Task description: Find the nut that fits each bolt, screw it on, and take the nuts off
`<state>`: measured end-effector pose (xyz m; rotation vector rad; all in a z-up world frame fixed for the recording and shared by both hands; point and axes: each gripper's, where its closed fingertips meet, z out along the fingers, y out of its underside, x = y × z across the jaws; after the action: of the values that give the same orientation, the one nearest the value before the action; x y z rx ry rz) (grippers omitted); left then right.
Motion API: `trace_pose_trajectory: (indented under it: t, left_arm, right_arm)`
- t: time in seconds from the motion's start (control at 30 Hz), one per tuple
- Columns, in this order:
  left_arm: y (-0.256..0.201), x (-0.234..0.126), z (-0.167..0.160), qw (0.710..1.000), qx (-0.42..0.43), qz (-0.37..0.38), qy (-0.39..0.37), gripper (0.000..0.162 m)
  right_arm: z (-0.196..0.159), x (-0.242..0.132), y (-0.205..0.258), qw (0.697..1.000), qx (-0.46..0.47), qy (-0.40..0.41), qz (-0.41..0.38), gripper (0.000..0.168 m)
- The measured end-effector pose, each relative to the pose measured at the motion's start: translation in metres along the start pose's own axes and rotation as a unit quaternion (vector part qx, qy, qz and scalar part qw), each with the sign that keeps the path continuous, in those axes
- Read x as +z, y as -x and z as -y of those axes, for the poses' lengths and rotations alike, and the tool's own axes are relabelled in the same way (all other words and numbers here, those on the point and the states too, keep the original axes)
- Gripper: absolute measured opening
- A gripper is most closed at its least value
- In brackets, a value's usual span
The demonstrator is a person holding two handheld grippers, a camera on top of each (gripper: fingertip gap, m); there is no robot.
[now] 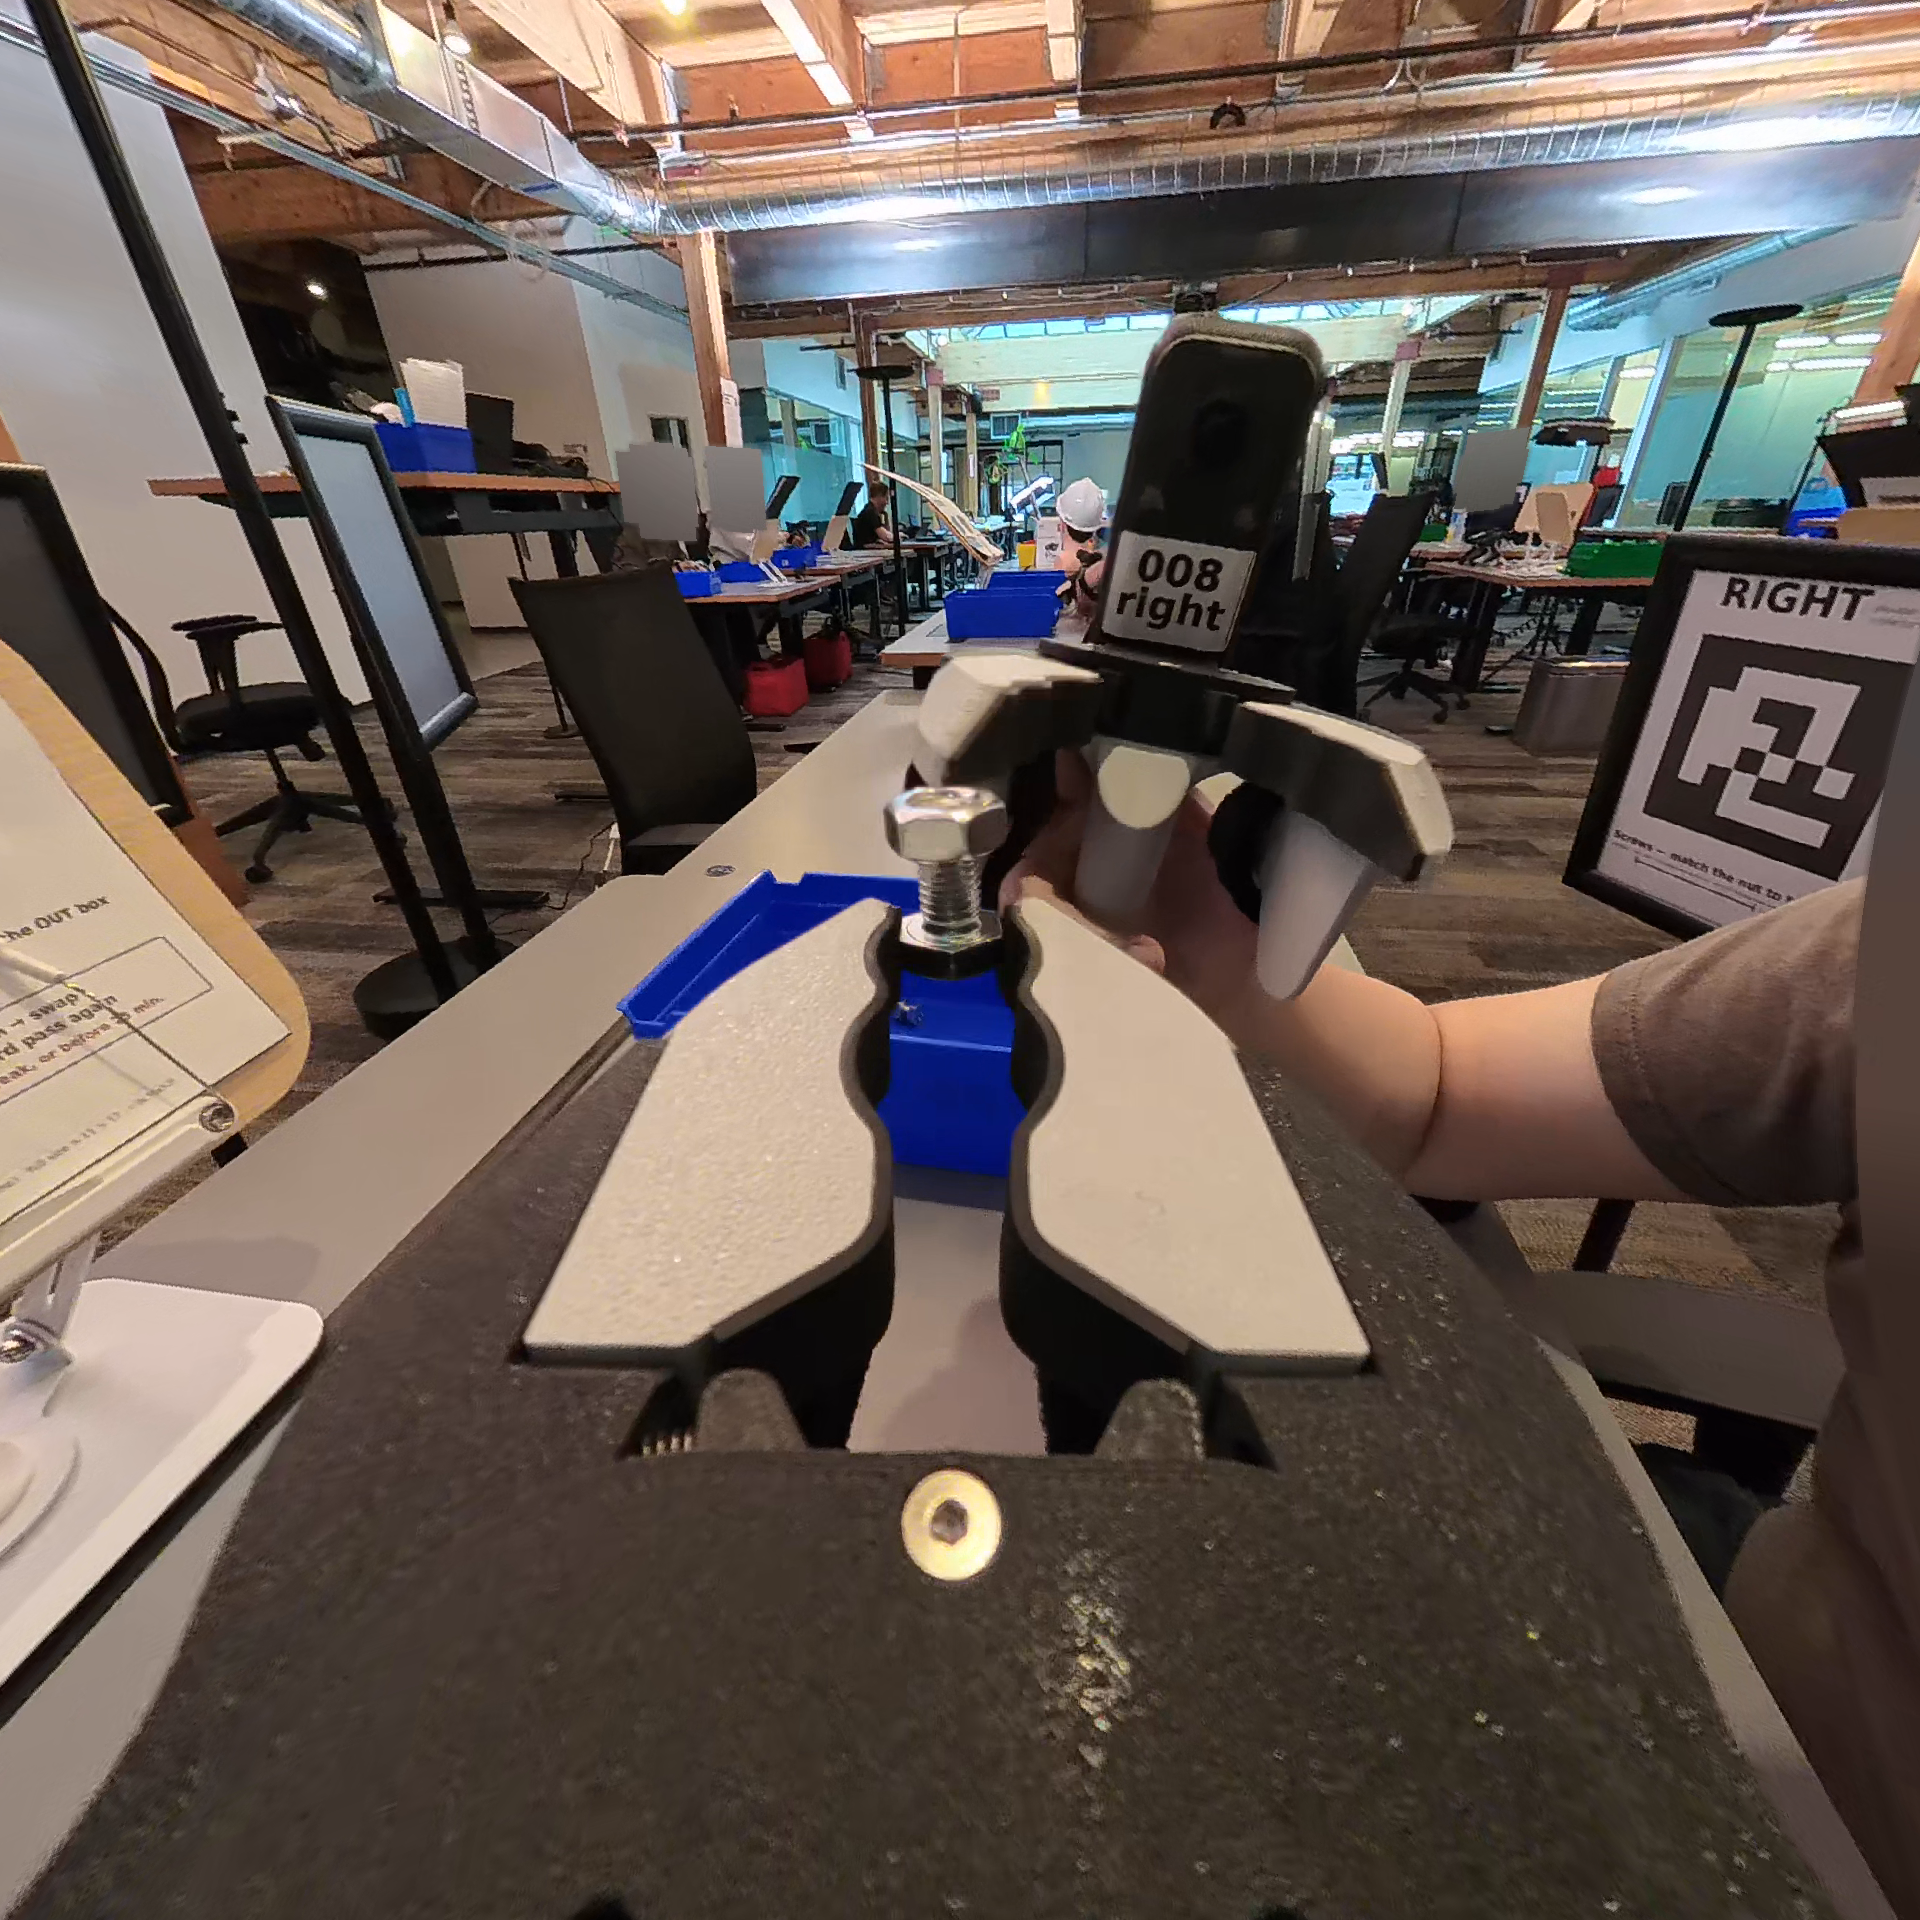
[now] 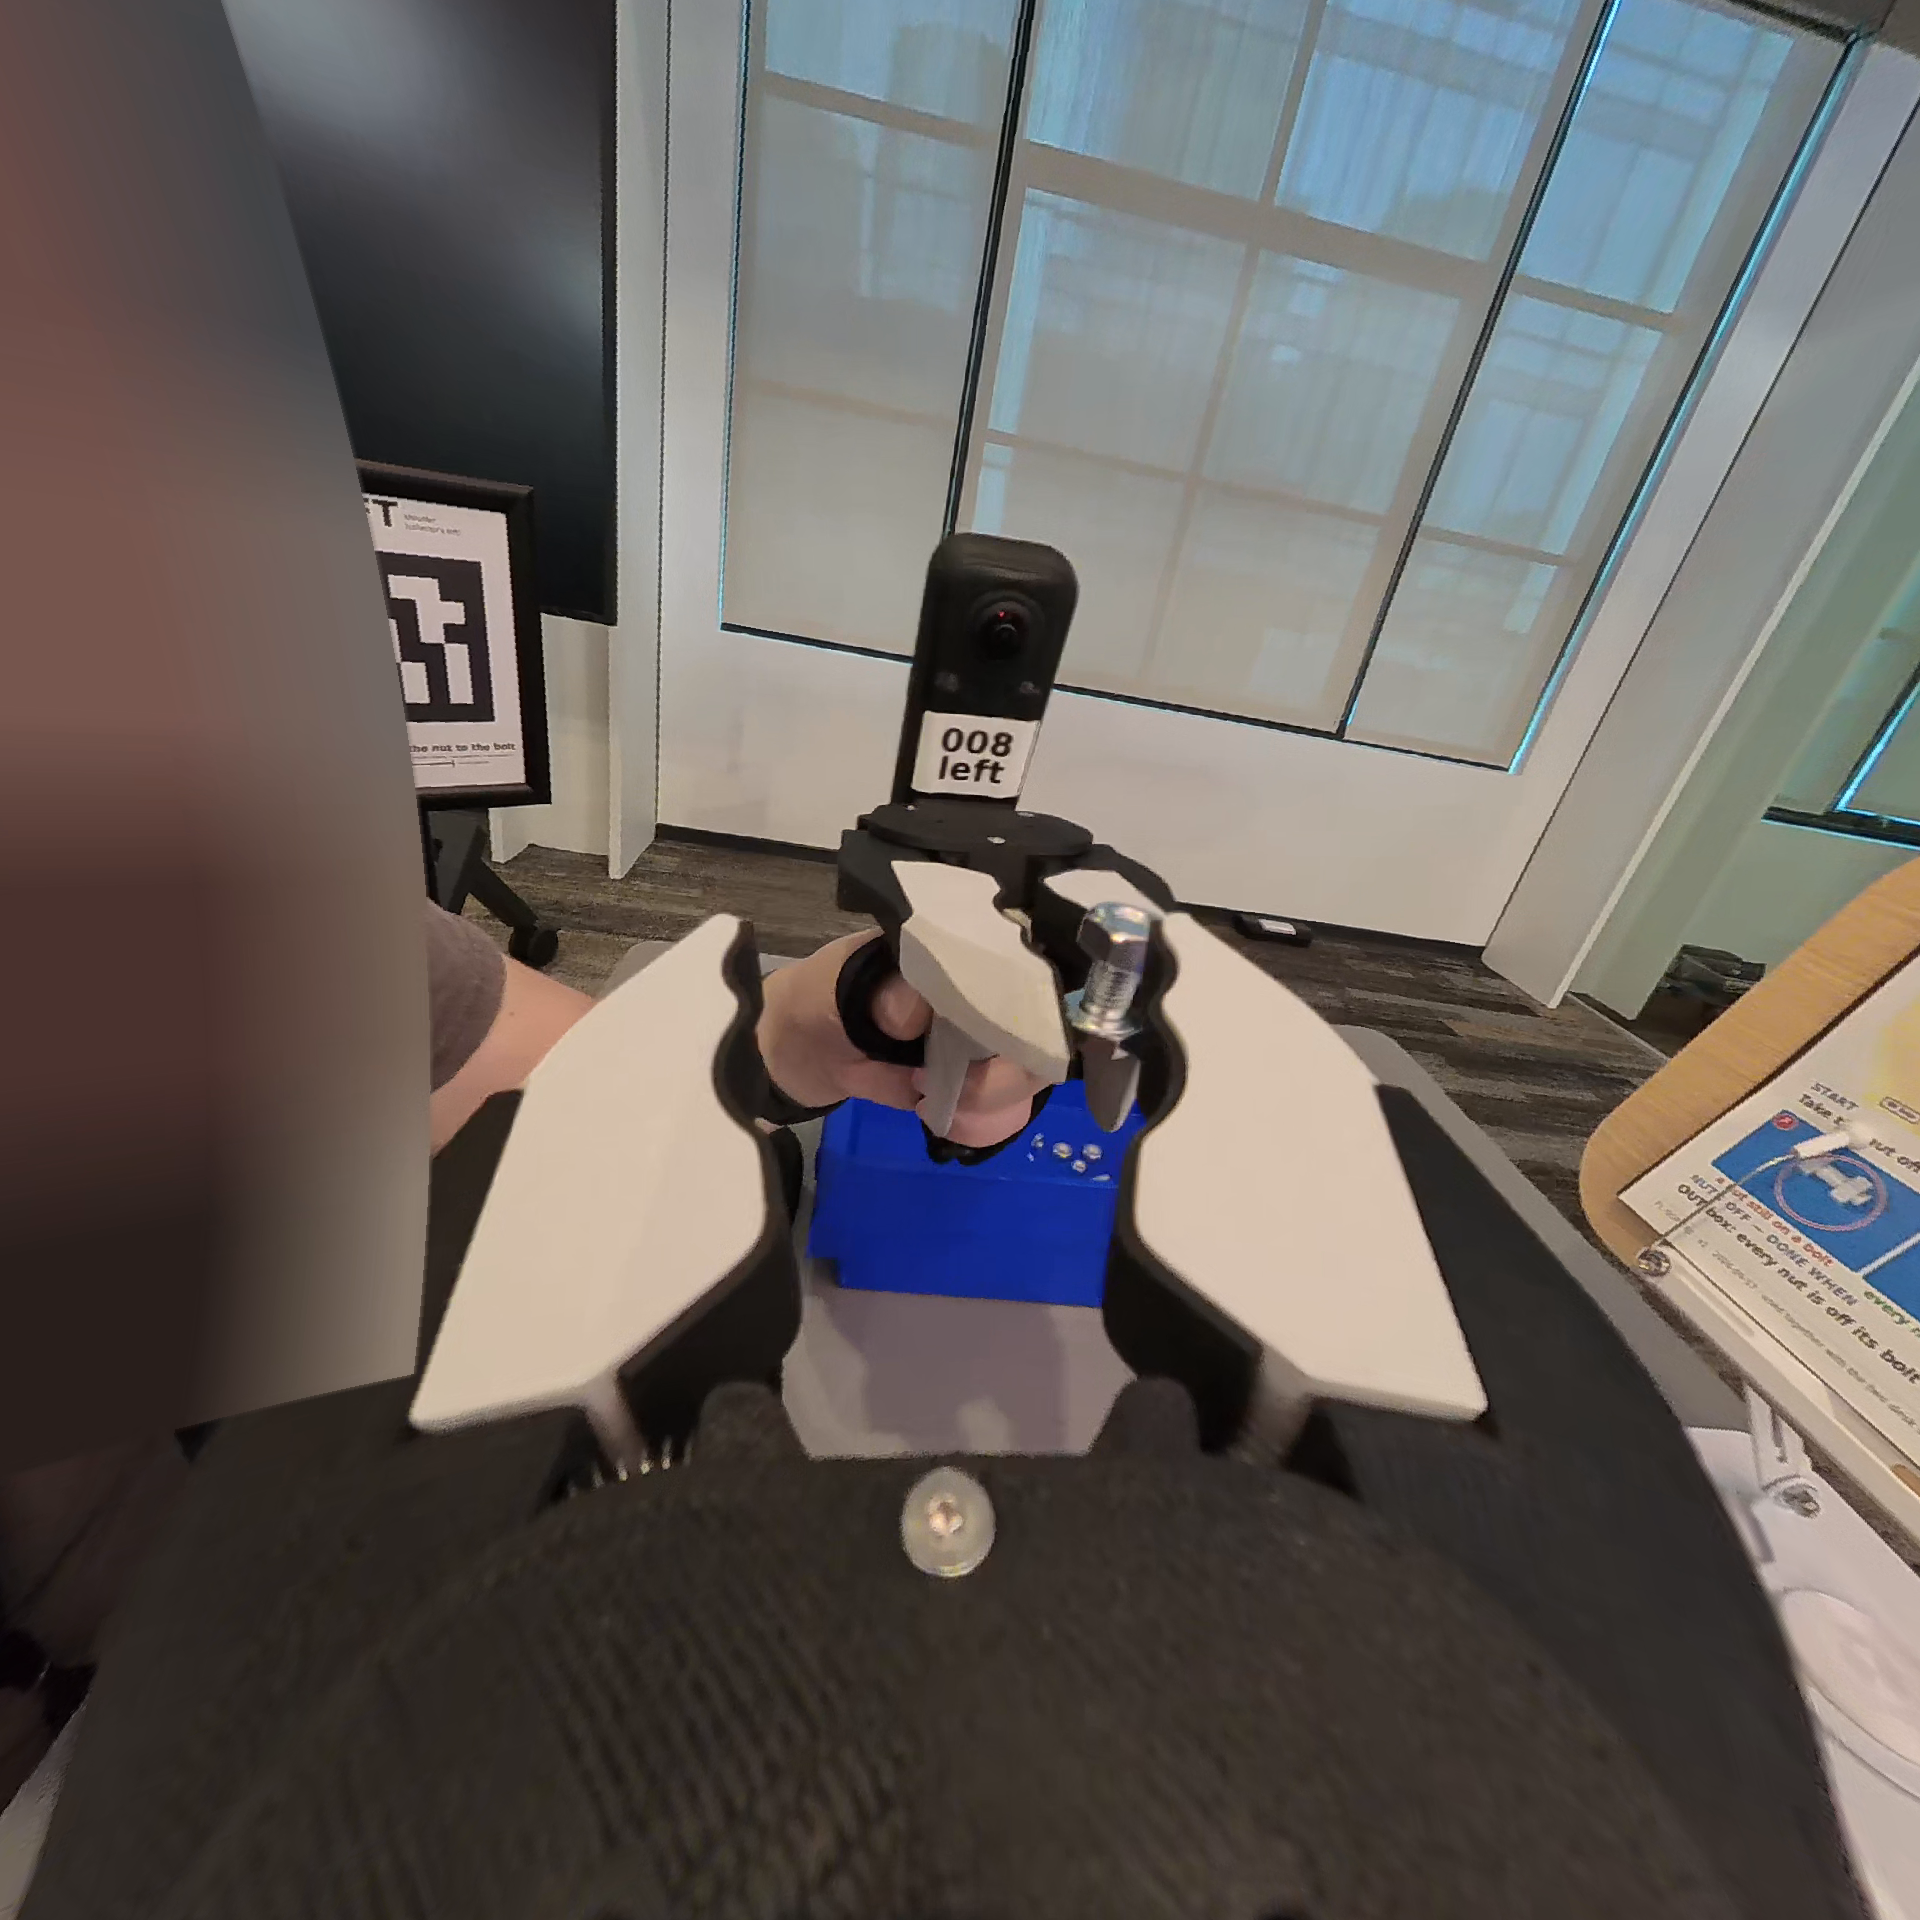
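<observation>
So the left gripper (image 1: pixel 948 940) is clamping a bolt (image 1: pixel 945 868) by what looks like the nut (image 1: pixel 945 938) threaded low on the shank, with the hex head sticking up and the threads bare between head and nut. Holding it by the nut like that is probably leaving the head free for the other tool to grab and spin, which reads like the take-the-nut-off half of the job, though that's a guess. The right gripper (image 2: pixel 951 1023) is hanging there with its fingers spread wide and nothing between them; in its own view the bolt is sitting just past the inside of its right finger (image 2: pixel 1278 1143), so it's close but not gripping. Both tools are hovering over the blue bin (image 2: pixel 966 1236), which makes sense since anything dropped is landing in there and not rolling off the grey table (image 1: pixel 416 1122). A few small silver bits (image 2: pixel 1070 1151) are lying in the bin, too small to tell which are nuts. Room-wise it's tight: the two sets of fingers are crowding each other around the head, and the instruction stand (image 2: pixel 1787 1195) is sitting near the right side, while above the bolt it's all open air.
</observation>
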<state>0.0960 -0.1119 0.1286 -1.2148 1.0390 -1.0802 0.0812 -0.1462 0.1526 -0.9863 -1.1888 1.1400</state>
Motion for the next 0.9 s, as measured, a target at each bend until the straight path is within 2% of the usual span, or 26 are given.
trace_pose_trajectory:
  t: [0.27, 0.67, 0.77, 0.9]
  left_arm:
    - [-0.021, 0.012, -0.009, 0.999, 0.016, -0.042, 0.014, 0.018]
    - [-0.008, 0.002, 0.002, 1.0, 0.019, -0.01, -0.002, 0.018]
    - [-0.004, -0.001, 0.004, 1.0, 0.013, -0.002, -0.007, 0.018]
    - [-0.005, 0.0, 0.003, 1.0, 0.001, -0.012, -0.01, 0.018]
  right_arm:
    - [-0.006, 0.006, -0.001, 1.0, 0.006, -0.006, 0.0, 0.073]
    - [-0.003, 0.004, 0.002, 1.0, -0.01, 0.005, -0.006, 0.075]
    - [-0.001, 0.001, 0.003, 1.0, -0.017, 0.009, 0.0, 0.068]
    - [0.002, -0.002, 0.0, 0.999, -0.027, 0.007, -0.016, 0.068]
